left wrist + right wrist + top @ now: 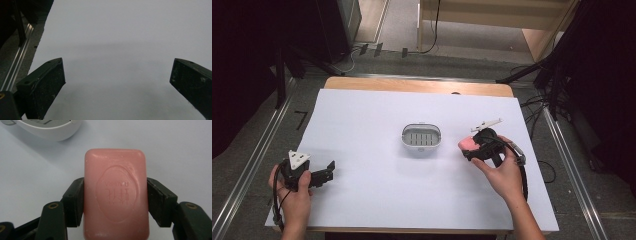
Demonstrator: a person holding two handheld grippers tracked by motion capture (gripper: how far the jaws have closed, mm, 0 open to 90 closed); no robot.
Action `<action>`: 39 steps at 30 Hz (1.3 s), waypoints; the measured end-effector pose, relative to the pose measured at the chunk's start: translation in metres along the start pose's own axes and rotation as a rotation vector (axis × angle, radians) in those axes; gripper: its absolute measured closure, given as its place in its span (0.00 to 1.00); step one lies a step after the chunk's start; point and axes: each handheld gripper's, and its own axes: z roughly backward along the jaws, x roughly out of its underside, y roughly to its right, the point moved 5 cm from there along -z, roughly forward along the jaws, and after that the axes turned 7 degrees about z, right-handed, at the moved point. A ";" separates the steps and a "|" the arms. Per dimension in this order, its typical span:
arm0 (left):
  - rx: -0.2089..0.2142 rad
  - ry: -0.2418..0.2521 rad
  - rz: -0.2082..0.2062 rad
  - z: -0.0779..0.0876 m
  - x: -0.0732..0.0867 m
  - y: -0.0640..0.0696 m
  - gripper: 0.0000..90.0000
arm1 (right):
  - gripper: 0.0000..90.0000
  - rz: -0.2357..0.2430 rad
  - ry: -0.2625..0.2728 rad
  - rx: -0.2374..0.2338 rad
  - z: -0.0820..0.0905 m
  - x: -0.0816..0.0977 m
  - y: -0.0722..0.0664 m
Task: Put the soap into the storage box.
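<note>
The right gripper (468, 148) pinches a pink soap bar (469, 143), held just right of the white soap dish (421, 136) on the white table sheet (362, 120) in the high view; the left gripper (330, 170) rests at the near left corner, well apart. In the left gripper view its jaws stand wide apart over bare sheet (120, 37). In the right gripper view the pads press both long sides of the soap bar (115, 192), embossed face up, with the soap dish (50, 130) at the top left.
</note>
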 end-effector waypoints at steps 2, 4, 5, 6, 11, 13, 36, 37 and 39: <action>0.000 0.000 -0.001 0.000 0.000 0.000 0.00 | 0.43 0.020 0.004 -0.003 0.001 -0.003 -0.001; -0.001 0.002 -0.002 0.000 0.000 0.000 0.00 | 0.43 0.040 0.010 -0.012 0.001 -0.005 -0.001; -0.004 0.002 -0.003 0.000 0.000 0.000 0.00 | 0.43 0.059 0.021 -0.028 0.002 -0.009 -0.003; -0.004 0.003 -0.005 0.000 0.000 0.000 0.00 | 0.43 0.065 0.022 -0.031 0.003 -0.011 -0.004; -0.008 0.001 -0.005 0.000 0.000 0.000 0.00 | 0.43 0.119 0.020 -0.049 0.003 -0.021 -0.007; -0.007 0.002 -0.005 0.000 0.000 0.000 0.00 | 0.43 0.140 0.020 -0.054 0.002 -0.024 -0.008; -0.004 0.003 -0.004 0.000 0.000 0.000 0.00 | 0.43 0.226 0.074 -0.096 0.001 -0.044 -0.005; -0.004 0.003 -0.004 0.000 0.000 0.000 0.00 | 0.43 0.230 0.075 -0.099 0.001 -0.044 -0.005; -0.005 0.002 -0.004 0.000 0.000 0.000 0.00 | 0.43 0.257 0.084 -0.107 0.001 -0.046 -0.006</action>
